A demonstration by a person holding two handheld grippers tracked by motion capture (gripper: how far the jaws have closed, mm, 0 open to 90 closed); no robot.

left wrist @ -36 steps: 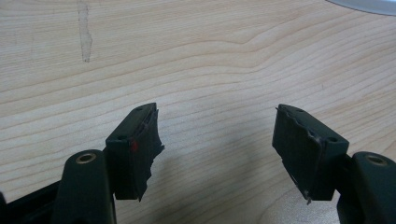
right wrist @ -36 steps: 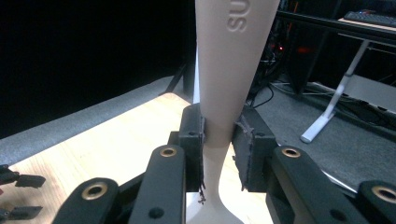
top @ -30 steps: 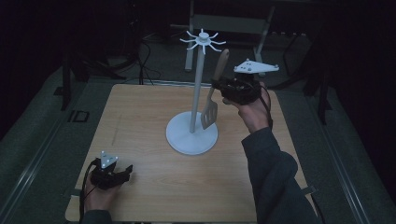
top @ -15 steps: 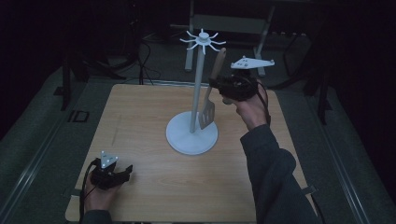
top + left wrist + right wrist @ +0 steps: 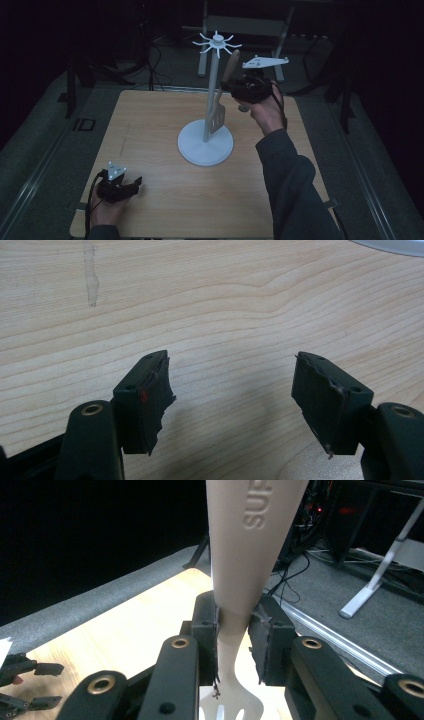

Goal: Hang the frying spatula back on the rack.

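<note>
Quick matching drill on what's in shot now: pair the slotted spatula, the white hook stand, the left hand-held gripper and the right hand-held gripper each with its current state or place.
Things:
1. beige slotted spatula
2. white round-based hook stand
3. left hand-held gripper
4. right hand-held gripper

States:
A. jaws apart, nothing between them, over the light wooden table
B. stands mid-table
C. held by its handle, blade end hanging down beside the pole
D. jaws clamped on a handle

Pairs: 1-C, 2-B, 3-A, 4-D
</note>
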